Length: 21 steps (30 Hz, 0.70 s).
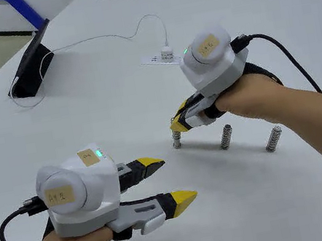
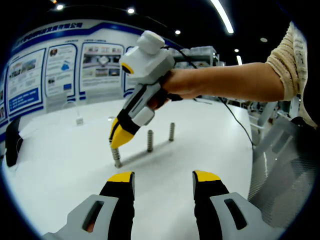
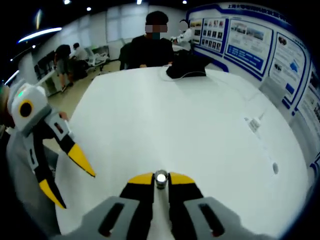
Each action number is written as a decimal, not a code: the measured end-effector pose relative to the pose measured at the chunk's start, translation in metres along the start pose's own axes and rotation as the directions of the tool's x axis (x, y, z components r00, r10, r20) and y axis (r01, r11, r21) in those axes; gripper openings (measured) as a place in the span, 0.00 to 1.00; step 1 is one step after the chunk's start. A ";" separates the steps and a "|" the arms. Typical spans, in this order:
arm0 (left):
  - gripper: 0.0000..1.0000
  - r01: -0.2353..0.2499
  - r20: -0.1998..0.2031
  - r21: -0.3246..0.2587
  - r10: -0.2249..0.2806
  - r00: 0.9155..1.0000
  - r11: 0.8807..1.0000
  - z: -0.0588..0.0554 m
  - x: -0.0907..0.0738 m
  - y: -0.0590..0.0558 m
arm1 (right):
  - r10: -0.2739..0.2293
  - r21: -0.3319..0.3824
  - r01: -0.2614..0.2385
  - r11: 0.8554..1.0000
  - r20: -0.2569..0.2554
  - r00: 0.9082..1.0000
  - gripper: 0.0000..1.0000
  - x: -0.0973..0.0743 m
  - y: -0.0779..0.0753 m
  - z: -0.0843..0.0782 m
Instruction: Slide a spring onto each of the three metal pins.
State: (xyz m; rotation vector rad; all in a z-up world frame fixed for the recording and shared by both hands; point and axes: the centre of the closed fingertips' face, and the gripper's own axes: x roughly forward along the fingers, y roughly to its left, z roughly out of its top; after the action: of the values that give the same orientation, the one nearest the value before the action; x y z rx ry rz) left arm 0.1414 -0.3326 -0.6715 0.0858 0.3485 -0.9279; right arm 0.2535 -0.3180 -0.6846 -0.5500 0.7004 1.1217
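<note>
Three metal pins stand in a row on the white table (image 1: 102,106). The middle pin (image 1: 226,137) and the right pin (image 1: 273,138) each carry a spring. My right gripper (image 1: 178,127) points down at the left pin (image 1: 177,141), shut on the spring (image 3: 160,178) at its top; coils show below the yellow tips (image 2: 117,157). My left gripper (image 1: 170,178) hovers open and holds nothing, nearer me and left of the pins. Both other sprung pins (image 2: 150,141) (image 2: 171,131) stand behind the right gripper (image 2: 115,144). The left gripper (image 3: 72,185) appears at the left of the right gripper view.
A black tablet stand (image 1: 29,62) sits at the far left of the table, with a white cable (image 1: 103,40) running to a small white plug (image 1: 167,54). A person (image 3: 157,47) sits at the table's far end behind a black bag (image 3: 185,67).
</note>
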 end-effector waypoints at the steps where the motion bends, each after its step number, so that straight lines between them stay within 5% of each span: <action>1: 0.47 0.000 -0.001 0.000 0.000 1.000 1.000 0.000 0.000 0.000 | 0.001 0.002 -0.001 1.000 -0.004 1.000 0.12 0.001 0.000 -0.002; 21: 0.47 -0.005 -0.010 -0.003 0.005 1.000 1.000 -0.002 0.000 0.001 | 0.019 0.010 -0.019 1.000 -0.033 0.999 0.12 0.007 0.008 -0.012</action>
State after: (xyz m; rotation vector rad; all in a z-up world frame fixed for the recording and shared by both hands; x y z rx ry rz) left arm 0.1416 -0.3317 -0.6732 0.0890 0.3588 -0.9224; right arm 0.2449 -0.3199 -0.6983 -0.5562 0.7405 1.1285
